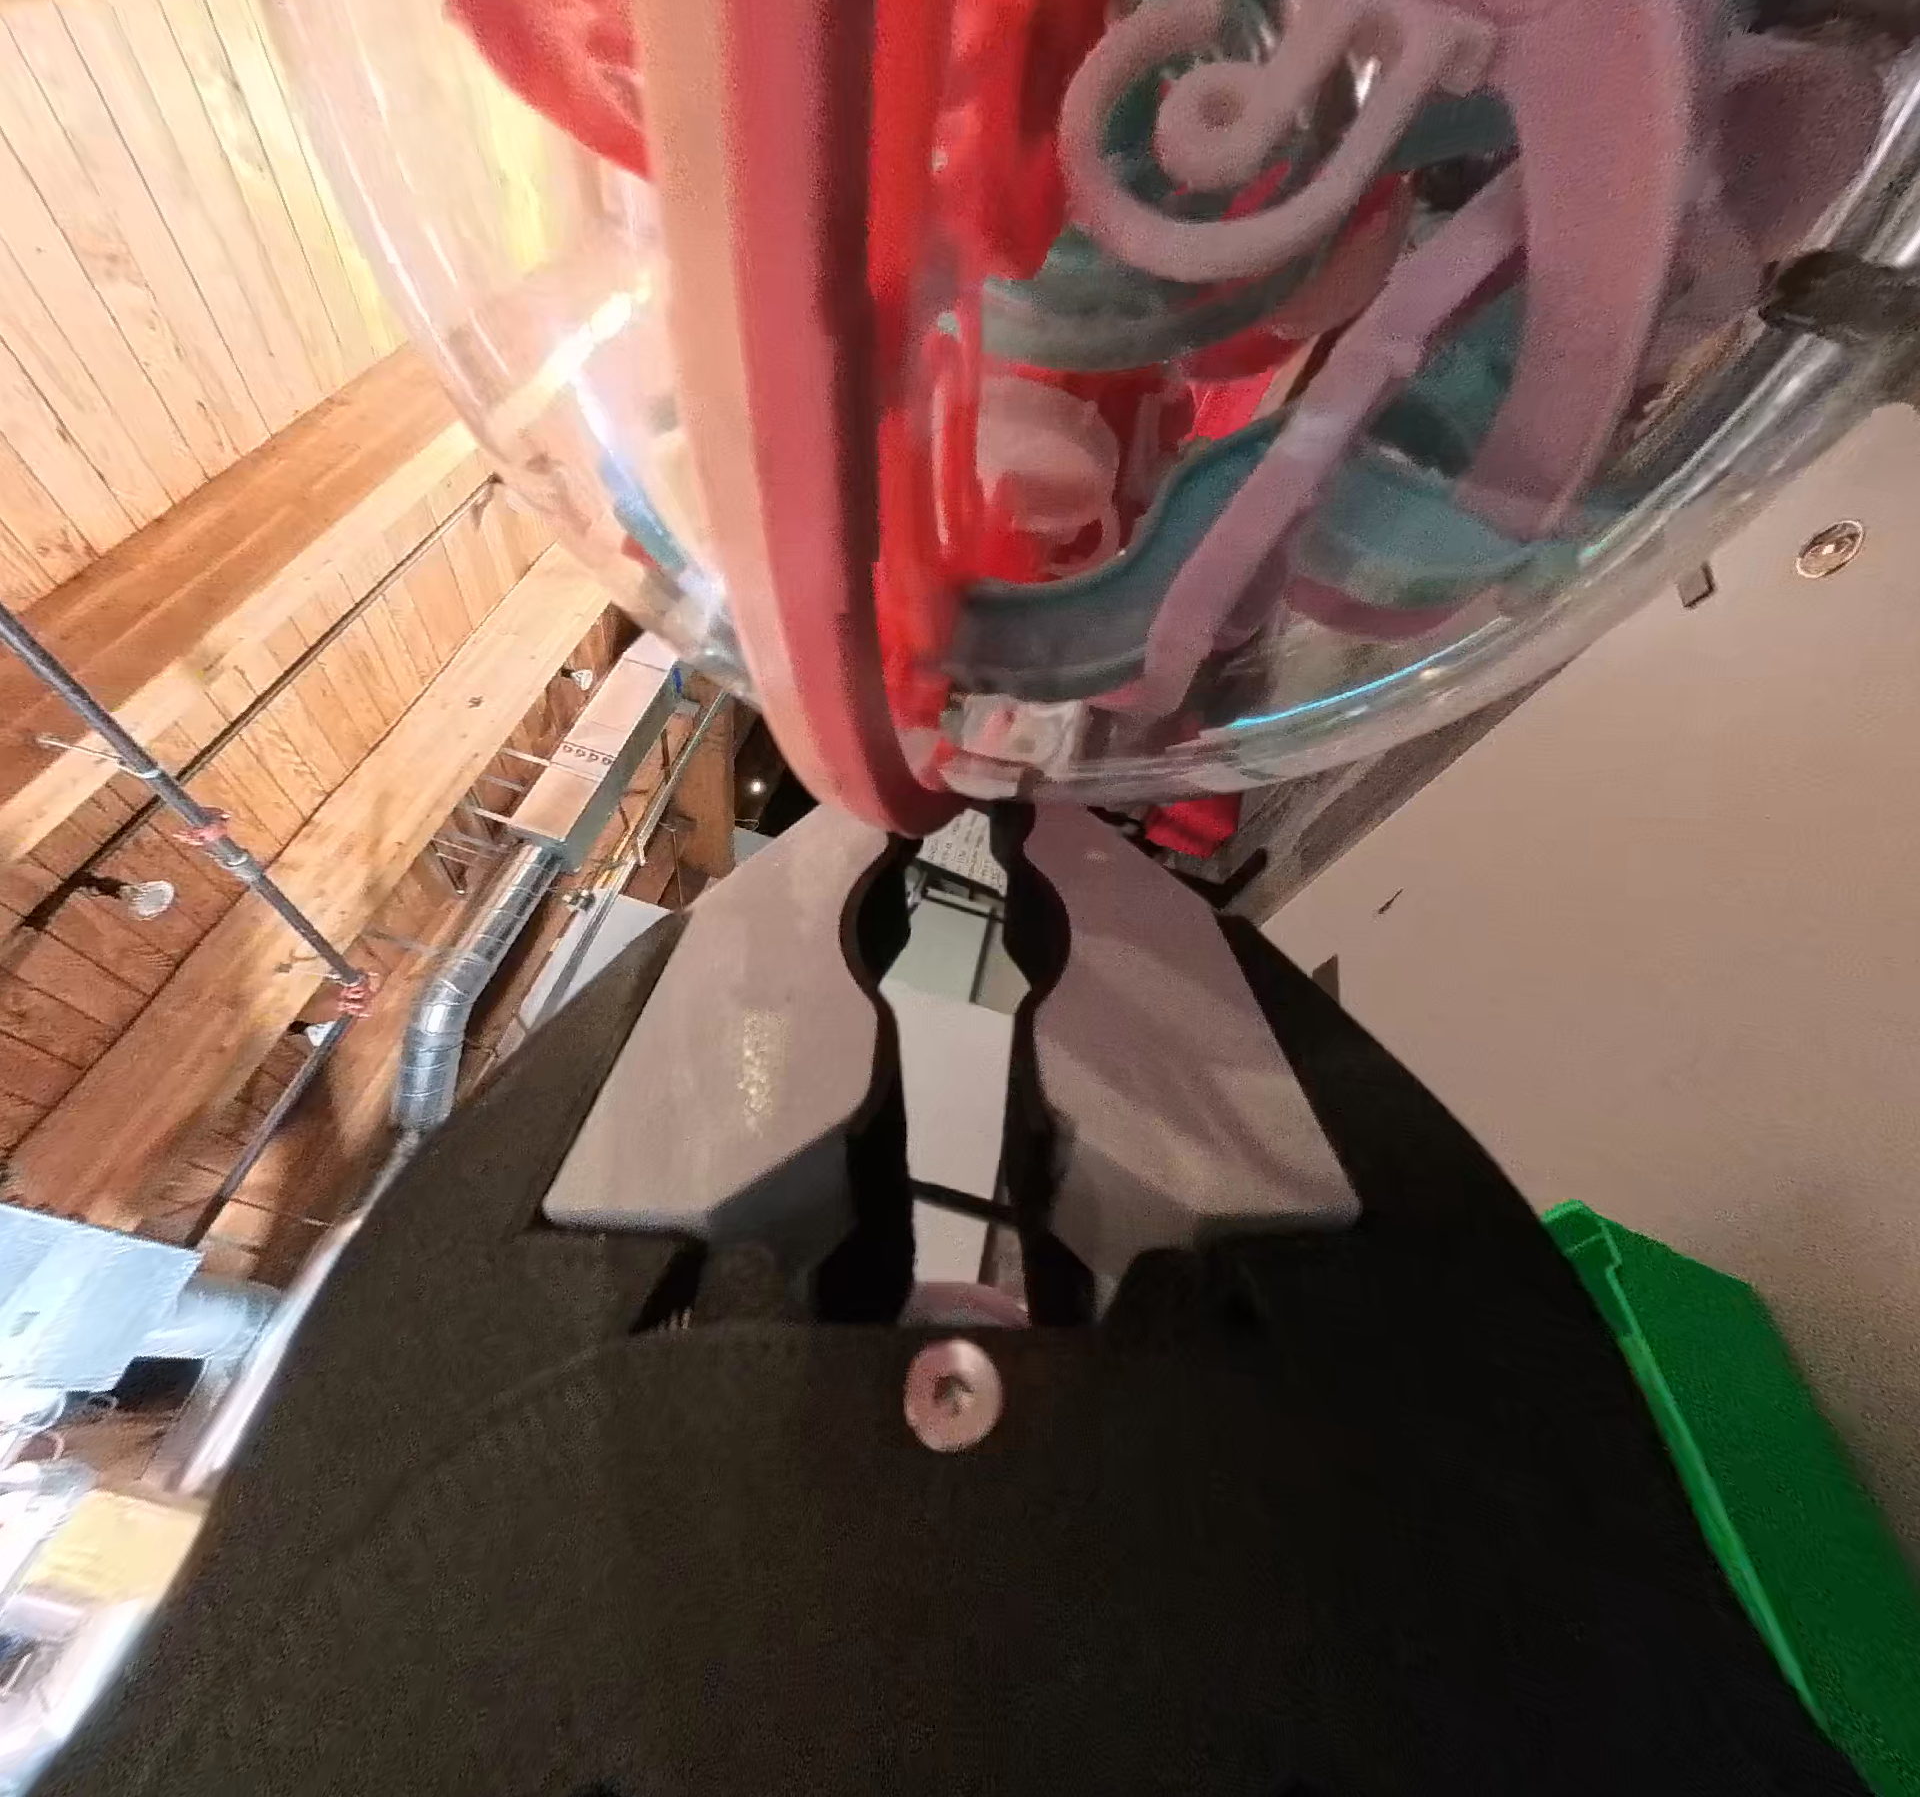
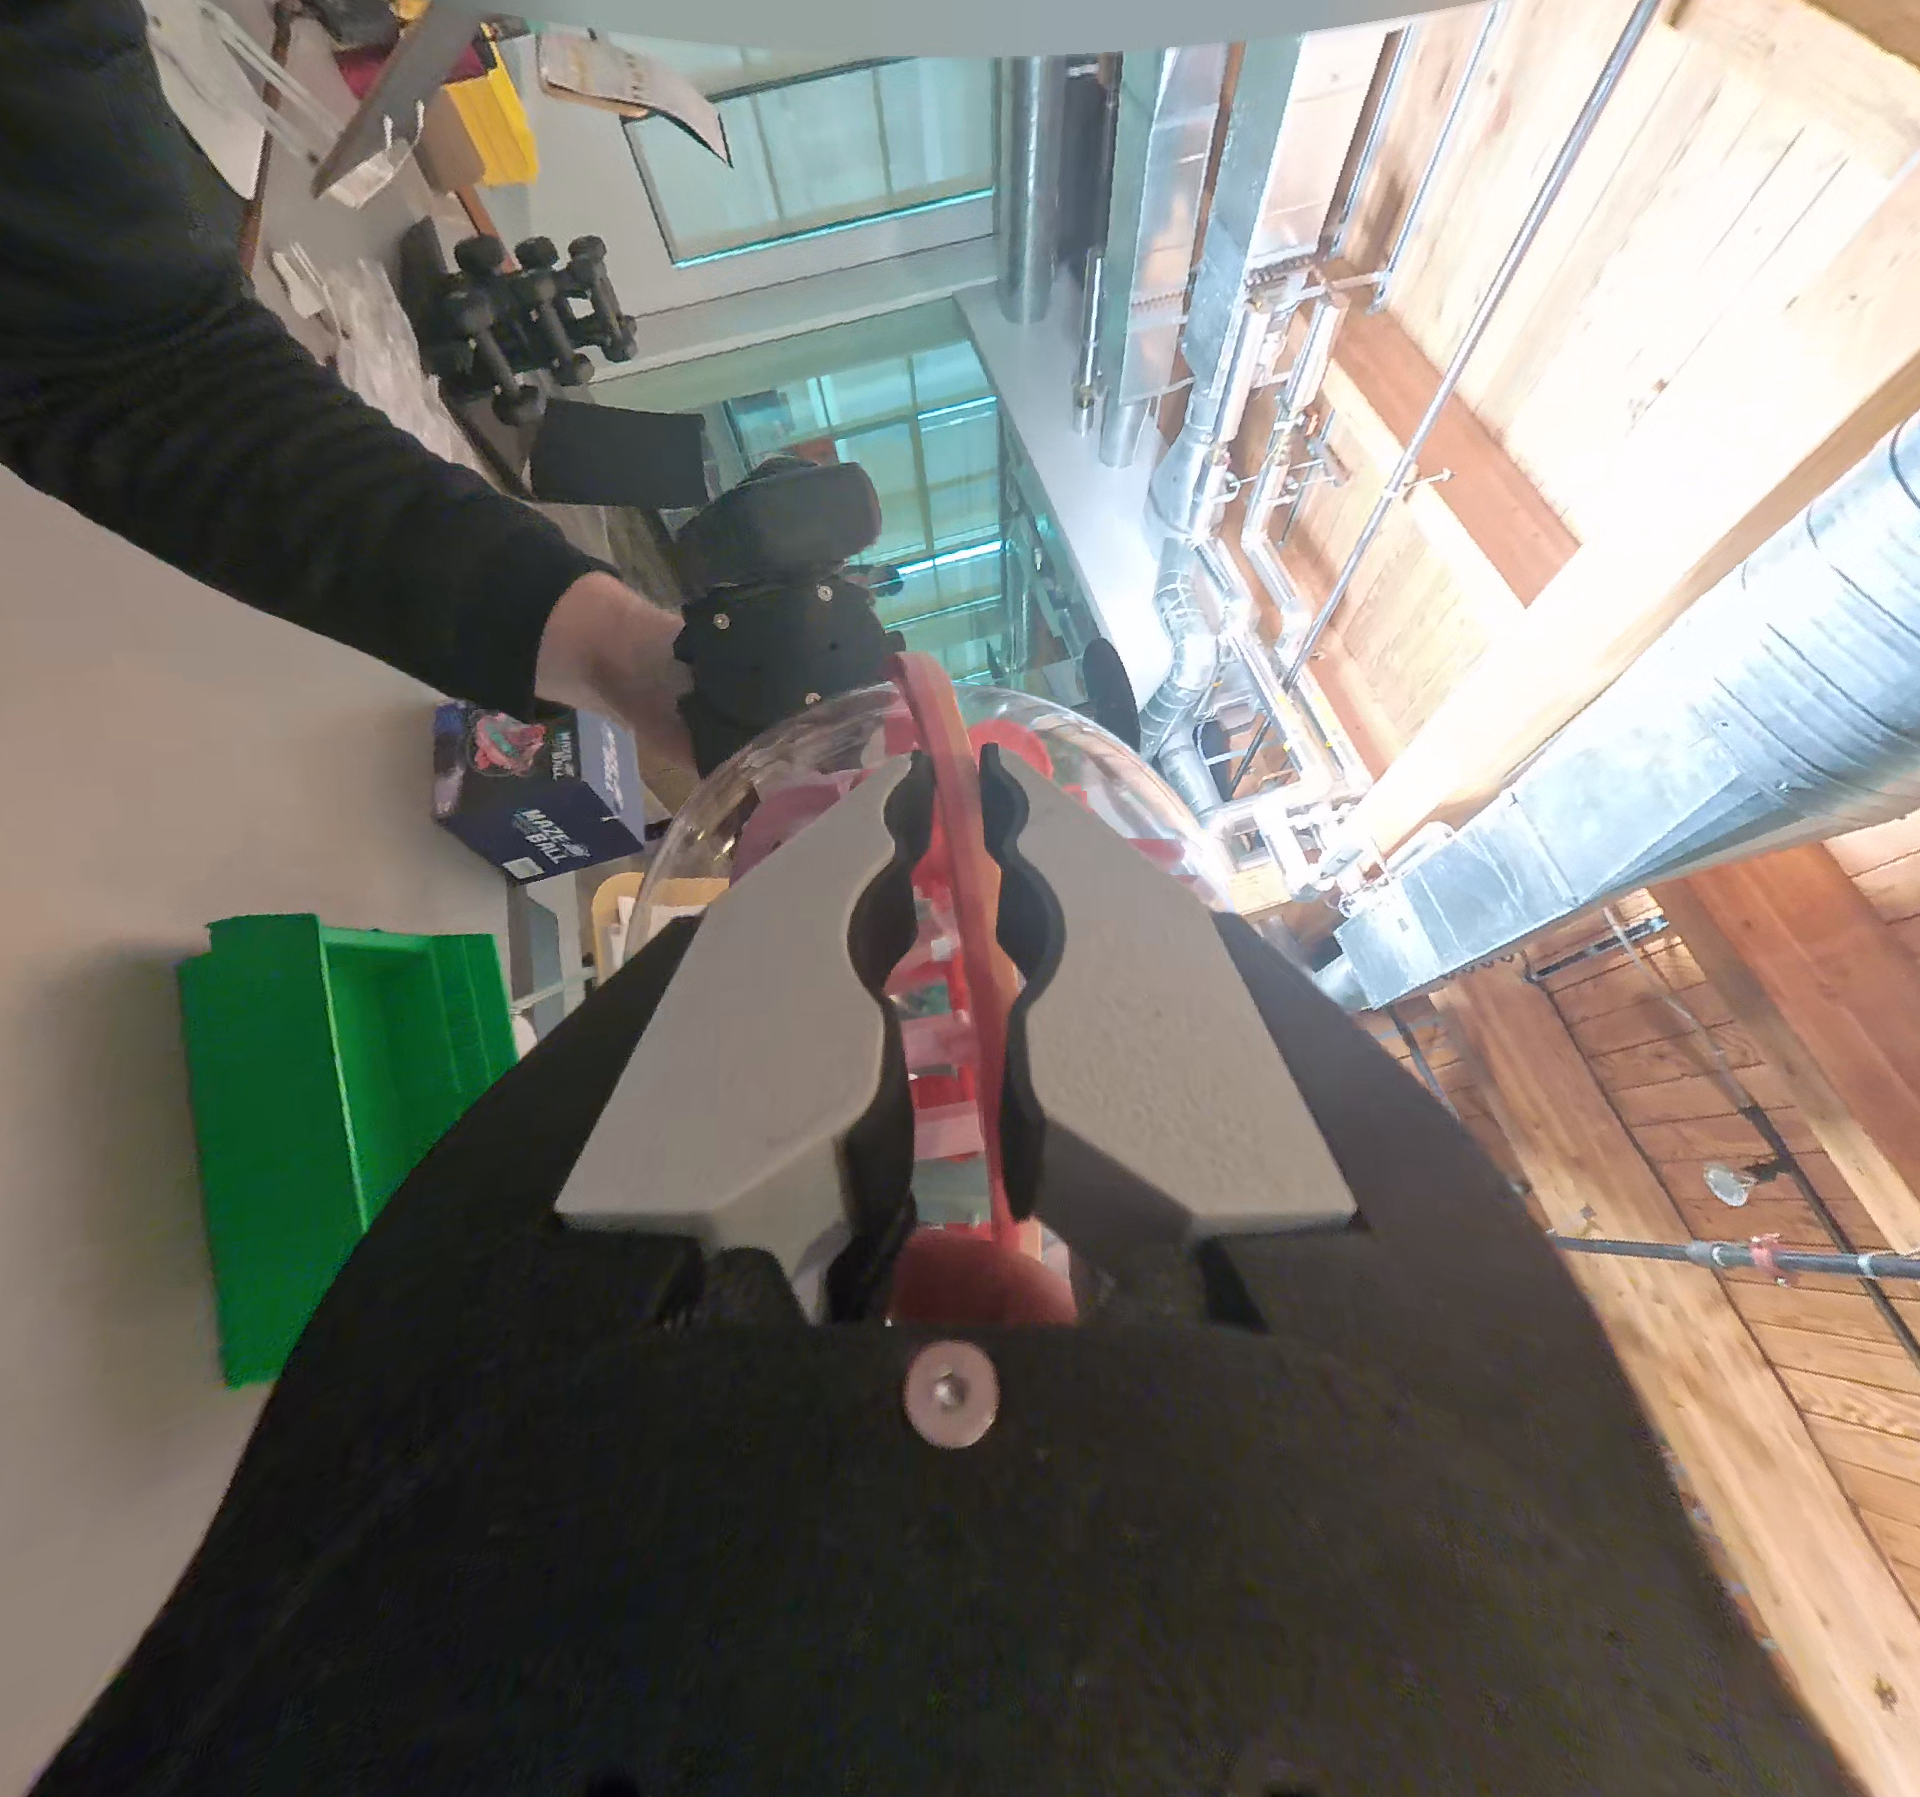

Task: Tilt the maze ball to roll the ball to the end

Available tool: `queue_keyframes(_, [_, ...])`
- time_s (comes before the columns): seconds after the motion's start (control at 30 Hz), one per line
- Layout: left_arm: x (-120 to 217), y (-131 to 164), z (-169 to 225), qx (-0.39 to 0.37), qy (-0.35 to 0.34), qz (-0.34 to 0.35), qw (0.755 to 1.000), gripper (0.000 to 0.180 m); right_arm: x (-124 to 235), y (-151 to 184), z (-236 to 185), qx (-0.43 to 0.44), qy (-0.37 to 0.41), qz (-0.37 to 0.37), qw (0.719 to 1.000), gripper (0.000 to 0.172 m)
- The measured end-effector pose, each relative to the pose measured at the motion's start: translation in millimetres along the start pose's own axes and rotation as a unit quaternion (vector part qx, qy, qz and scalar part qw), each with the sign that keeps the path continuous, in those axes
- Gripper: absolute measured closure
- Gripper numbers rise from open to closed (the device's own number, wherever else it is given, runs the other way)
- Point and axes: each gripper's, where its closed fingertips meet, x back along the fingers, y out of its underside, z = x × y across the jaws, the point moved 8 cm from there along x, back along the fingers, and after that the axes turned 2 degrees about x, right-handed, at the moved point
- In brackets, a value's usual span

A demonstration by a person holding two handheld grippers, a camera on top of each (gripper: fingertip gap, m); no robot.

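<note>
The maze ball [image 1: 1143,345] is a clear sphere with red, teal and lilac tracks inside and a red rim [image 1: 790,397] around it. It fills the top of the left wrist view, held up in the air. My left gripper [image 1: 951,828] is closed at its very tips on the rim's edge. My right gripper [image 2: 948,760] is shut on the red rim [image 2: 961,874], which runs between its pads on the opposite side. The left gripper [image 2: 779,646] also shows beyond the sphere in the right wrist view, held by a hand [image 2: 603,646]. I cannot pick out the small ball inside.
A green bin [image 2: 312,1072] and a dark maze ball box [image 2: 530,791] sit on the grey table [image 2: 156,708]. Black dumbbells [image 2: 530,313] lie farther back. The green bin also shows in the left wrist view [image 1: 1745,1435]. Wooden ceiling, pipes and ducts fill the background.
</note>
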Motion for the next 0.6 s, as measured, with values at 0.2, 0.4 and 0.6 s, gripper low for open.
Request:
queue_keyframes(0.2, [4.6, -13.1, -23.5, -0.027, -0.047, 0.006, 0.999, 0.174, -8.2, -18.0, -0.2, 0.115, 0.003, -0.009, 0.993, 0.164])
queue_keyframes(0.4, [12.1, -34.8, -55.7, -0.045, -0.12, 0.032, 0.991, 0.175, -17.2, -42.4, 11.6, 0.235, 0.006, -0.016, 0.972, 0.164])
queue_keyframes(0.6, [5.0, -36.0, -61.5, 0.005, -0.102, 0.037, 0.994, 0.174, -24.1, -51.9, 32.9, 0.184, -0.017, -0.044, 0.982, 0.165])
